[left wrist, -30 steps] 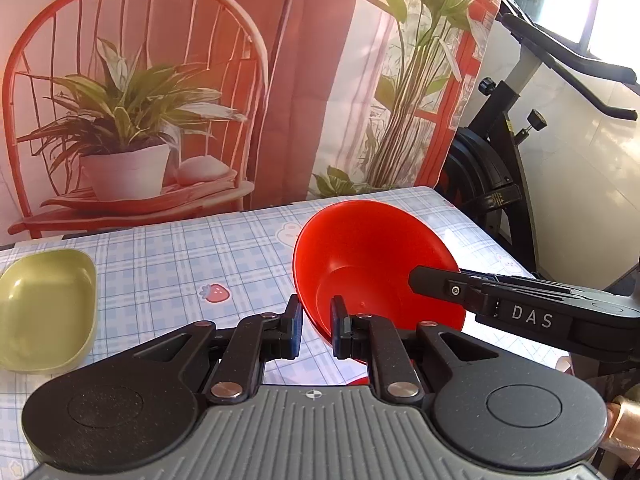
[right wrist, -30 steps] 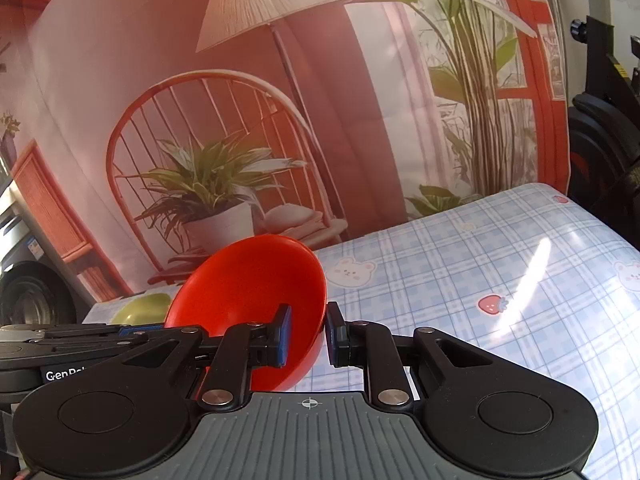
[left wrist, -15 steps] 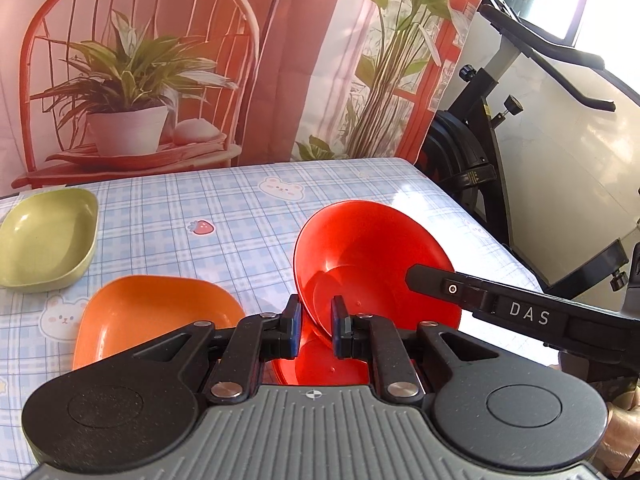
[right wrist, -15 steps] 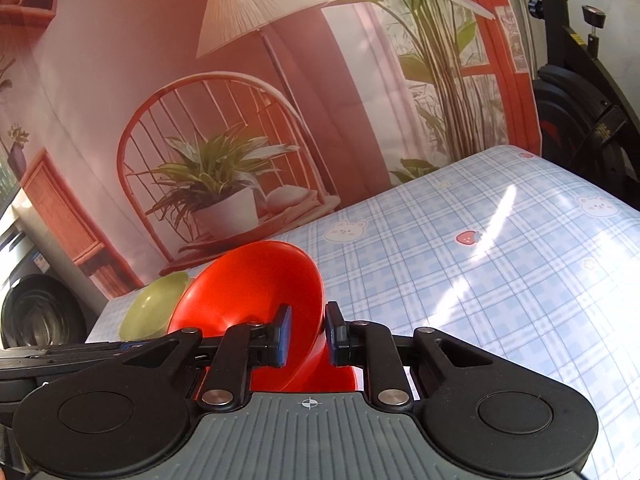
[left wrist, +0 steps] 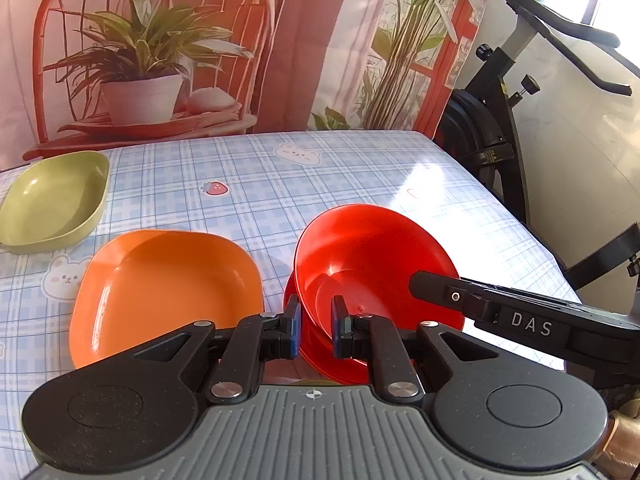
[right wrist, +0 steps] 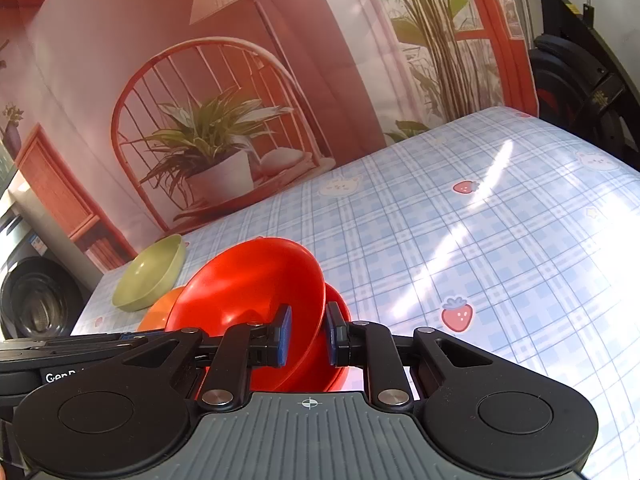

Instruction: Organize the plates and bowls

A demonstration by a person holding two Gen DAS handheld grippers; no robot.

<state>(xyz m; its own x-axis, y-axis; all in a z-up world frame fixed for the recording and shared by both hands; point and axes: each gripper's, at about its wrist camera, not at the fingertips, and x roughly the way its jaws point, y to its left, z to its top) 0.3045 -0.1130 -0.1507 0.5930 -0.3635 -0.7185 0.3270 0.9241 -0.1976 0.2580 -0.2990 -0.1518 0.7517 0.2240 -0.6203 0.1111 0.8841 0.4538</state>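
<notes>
We are holding the red bowl [left wrist: 372,264] by its rim, tilted, in both the left gripper [left wrist: 314,330] and right gripper [right wrist: 306,336], each pinching it; the red plate [left wrist: 320,354] is lying directly below, probably touching, with the orange plate [left wrist: 160,288] at nine o'clock.

The left gripper [left wrist: 314,330] sits low at frame centre, jaws nearly closed. The right gripper [right wrist: 306,336] matches it.
</notes>
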